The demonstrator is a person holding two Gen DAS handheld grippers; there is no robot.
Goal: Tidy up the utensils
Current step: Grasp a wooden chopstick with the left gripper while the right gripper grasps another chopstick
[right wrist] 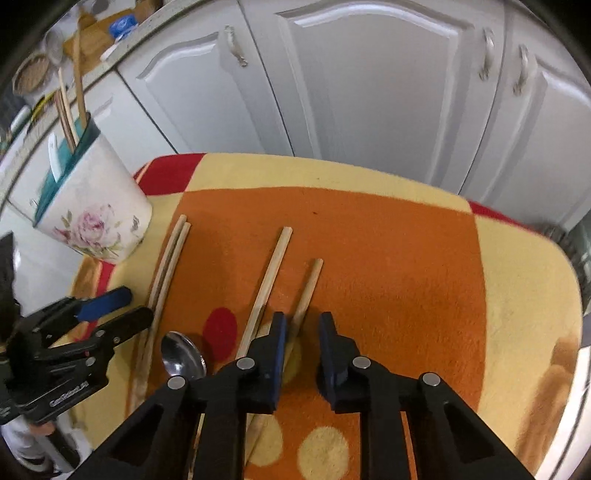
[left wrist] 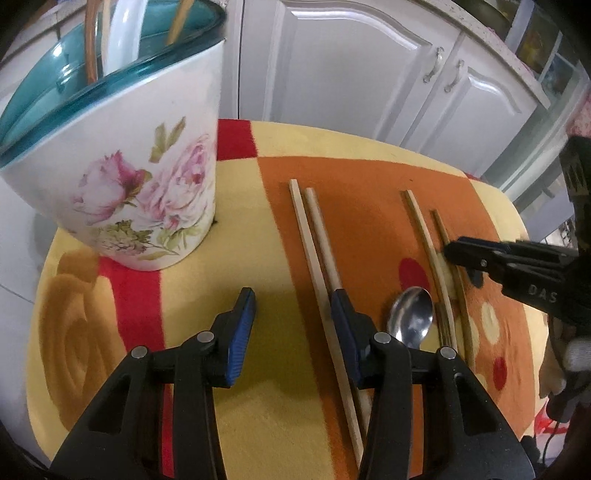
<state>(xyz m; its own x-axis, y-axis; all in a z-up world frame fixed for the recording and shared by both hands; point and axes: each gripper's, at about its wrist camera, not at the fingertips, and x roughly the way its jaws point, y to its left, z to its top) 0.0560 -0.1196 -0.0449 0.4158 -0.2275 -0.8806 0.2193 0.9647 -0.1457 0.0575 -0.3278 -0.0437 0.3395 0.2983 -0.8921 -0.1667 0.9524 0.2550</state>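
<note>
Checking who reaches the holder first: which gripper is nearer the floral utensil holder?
Left. The left gripper sits just right of the floral utensil holder; the right gripper is farther right, past both chopstick pairs.

Looks like a home kitchen: white panelled cabinet doors with metal handles all along the back, a cluttered worktop above, plus a floral utensil holder with chopsticks sticking out.

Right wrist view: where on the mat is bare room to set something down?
Free: the orange and yellow stretch of the mat right of the darker chopstick pair, out to its far edge. Crowded: left half, with the pale chopstick pair, spoon and floral holder.
</note>
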